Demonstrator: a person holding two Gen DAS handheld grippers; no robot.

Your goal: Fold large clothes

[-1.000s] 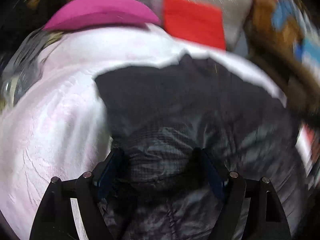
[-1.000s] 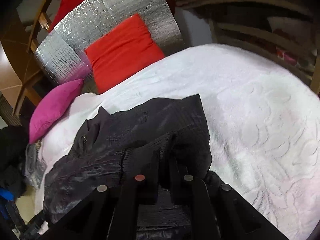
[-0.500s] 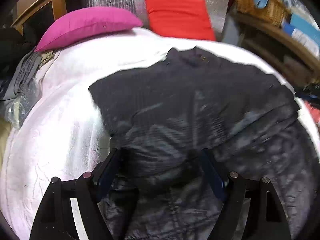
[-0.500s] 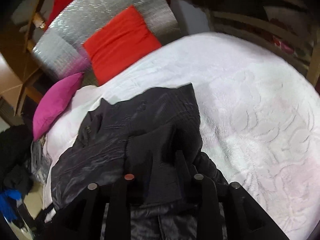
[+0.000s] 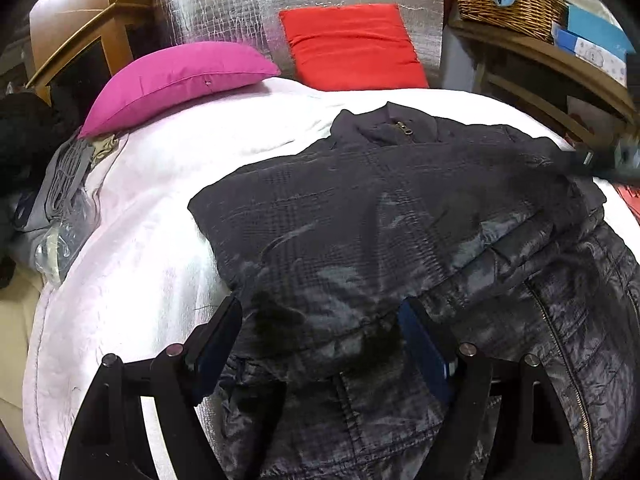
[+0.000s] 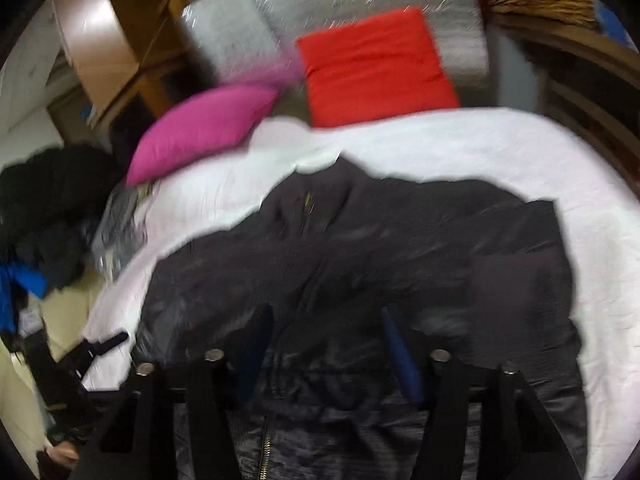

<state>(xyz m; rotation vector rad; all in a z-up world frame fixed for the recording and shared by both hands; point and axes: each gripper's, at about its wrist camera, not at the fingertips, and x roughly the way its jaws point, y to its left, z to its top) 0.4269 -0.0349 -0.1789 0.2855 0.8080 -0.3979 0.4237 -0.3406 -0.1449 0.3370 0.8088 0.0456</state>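
Right wrist: hand-held gripper (image 6: pixel 326 344) (tilted down).

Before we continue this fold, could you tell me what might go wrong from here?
The folded sleeve lies loose on the slick jacket; it may slide open. The right gripper, whose jaws have just been opening, looks clear of the fabric, so nothing pins that side. The left gripper stands open around a fold and could snag it.

The dark quilted jacket (image 5: pixel 360 216) is slightly shiny synthetic cloth with a brass-coloured metal zip (image 5: pixel 401 128). Under it lies a soft, matt white embossed blanket (image 5: pixel 132 272). Far off, a crinkled reflective silver foil panel (image 5: pixel 224 12) and a rough woven wicker basket (image 5: pixel 508 4).
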